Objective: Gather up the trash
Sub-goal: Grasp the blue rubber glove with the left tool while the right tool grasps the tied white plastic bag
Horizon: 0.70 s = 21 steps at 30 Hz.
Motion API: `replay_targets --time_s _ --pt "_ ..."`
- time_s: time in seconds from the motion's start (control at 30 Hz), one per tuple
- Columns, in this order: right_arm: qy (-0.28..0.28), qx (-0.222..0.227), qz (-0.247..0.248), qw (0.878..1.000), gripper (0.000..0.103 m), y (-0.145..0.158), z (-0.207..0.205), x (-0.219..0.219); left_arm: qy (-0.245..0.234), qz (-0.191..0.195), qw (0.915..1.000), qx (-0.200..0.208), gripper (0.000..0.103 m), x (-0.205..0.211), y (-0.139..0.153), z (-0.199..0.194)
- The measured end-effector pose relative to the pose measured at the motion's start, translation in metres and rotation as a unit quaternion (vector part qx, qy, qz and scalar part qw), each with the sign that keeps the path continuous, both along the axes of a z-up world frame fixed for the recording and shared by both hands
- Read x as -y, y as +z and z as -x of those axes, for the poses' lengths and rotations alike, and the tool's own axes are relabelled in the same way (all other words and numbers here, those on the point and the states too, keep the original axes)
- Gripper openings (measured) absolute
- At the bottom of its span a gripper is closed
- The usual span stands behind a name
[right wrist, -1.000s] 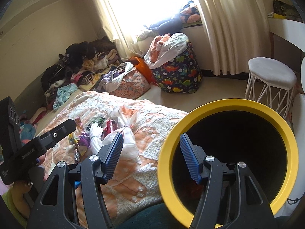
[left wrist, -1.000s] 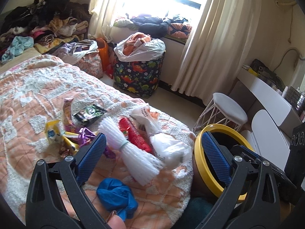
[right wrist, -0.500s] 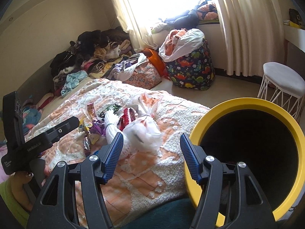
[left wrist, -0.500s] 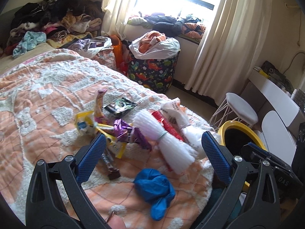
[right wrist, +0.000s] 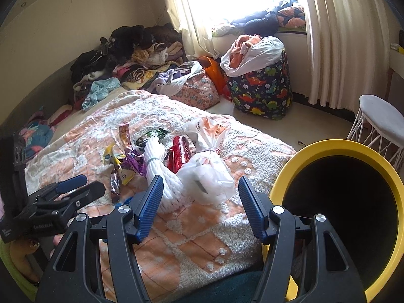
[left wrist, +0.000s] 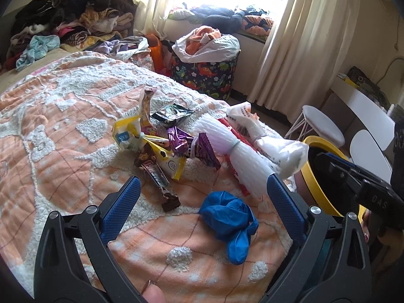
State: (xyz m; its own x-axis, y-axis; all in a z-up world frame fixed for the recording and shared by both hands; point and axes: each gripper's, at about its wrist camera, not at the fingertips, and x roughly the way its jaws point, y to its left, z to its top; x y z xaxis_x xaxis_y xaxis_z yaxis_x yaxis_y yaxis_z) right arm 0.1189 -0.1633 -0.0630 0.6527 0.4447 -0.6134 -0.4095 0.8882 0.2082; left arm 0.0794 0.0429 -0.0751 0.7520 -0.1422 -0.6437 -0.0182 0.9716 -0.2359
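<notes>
Bed [left wrist: 63, 151], covered in an orange-and-white tufted quilt, carried the trash in one loose cluster near its foot. Items: crumpled blue glove [left wrist: 228, 218], nearest the left gripper [left wrist: 202, 197]; dark brown snack-bar wrapper [left wrist: 161, 189] just left of it; yellow-and-white wrappers [left wrist: 131, 136]; purple foil wrappers [left wrist: 194, 146]; black-and-green packet [left wrist: 173, 113] farther back; bundle of white foam netting [left wrist: 237, 151], bound at the middle; red packet [right wrist: 179, 155], partly under the netting; knotted white plastic bag [right wrist: 209, 174], lying against the netting on the side toward the bin. Yellow-rimmed bin [right wrist: 338, 212], dark inside, stood beside the foot of the bed, low right in both views. Left gripper: jaws spread wide, nothing between the pads, held above the glove and the snack-bar wrapper. Right gripper [right wrist: 199, 203]: jaws spread, nothing pinched, held over the quilt with the white bag and netting just beyond its tips. Also in the room: dinosaur-print hamper [right wrist: 262, 93] stuffed with laundry, clothes pile [left wrist: 65, 27] at the head of the bed, white stool [right wrist: 381, 123], cream curtains [right wrist: 341, 38] at a bright window.
</notes>
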Motion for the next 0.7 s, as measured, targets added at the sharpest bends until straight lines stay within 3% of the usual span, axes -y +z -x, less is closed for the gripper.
replay_targets --time_s 0.3,0.7 --pt "-0.002 -0.017 0.008 1.000 0.058 -0.008 -0.026 -0.007 -0.038 0.006 0.9983 -0.045 0.088 0.023 -0.025 0.000" --pt "0.029 -0.038 0.008 0.999 0.032 -0.024 -0.035 -0.028 -0.050 -0.015 0.9948 -0.088 0.071 0.048 -0.051 0.001"
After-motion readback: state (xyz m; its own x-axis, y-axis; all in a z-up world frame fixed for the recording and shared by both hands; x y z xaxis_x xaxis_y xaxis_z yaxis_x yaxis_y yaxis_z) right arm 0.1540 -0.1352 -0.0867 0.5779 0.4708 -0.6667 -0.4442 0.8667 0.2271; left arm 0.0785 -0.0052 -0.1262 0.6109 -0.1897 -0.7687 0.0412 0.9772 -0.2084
